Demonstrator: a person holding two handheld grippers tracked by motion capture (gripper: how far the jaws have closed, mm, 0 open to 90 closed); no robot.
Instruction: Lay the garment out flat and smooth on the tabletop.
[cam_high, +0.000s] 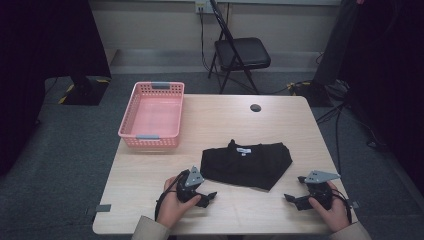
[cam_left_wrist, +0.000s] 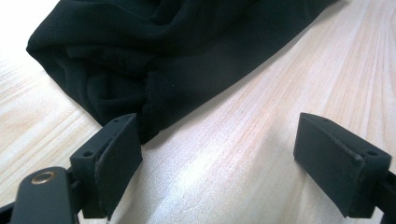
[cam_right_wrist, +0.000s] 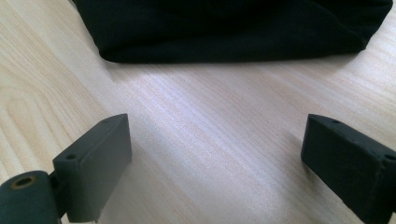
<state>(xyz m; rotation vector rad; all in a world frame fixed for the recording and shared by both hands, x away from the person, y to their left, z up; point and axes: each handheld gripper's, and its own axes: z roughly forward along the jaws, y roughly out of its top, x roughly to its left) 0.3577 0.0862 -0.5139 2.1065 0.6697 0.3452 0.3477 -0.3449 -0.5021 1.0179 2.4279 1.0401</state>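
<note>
**Both grippers wide open beside the black garment**

The left gripper (cam_high: 207, 197) rests at the near left of the counter (cam_high: 280, 120), its jaws spread wide with nothing between them. In the left gripper view one jaw sits just at the hem of the black garment (cam_left_wrist: 177, 56); whether it touches the cloth I cannot tell. The right gripper (cam_high: 292, 199) lies at the near right, jaws equally wide and empty, with bare wood between them and the garment's edge (cam_right_wrist: 233, 32) a little way ahead.

The garment (cam_high: 246, 162) lies folded near the middle of the counter, between the two grippers and slightly farther off. A pink basket (cam_high: 131, 120) stands at the far left corner. The counter is pale wood. Beyond it are grey floor, a black folding chair (cam_high: 241, 52) and a pale wall.
</note>
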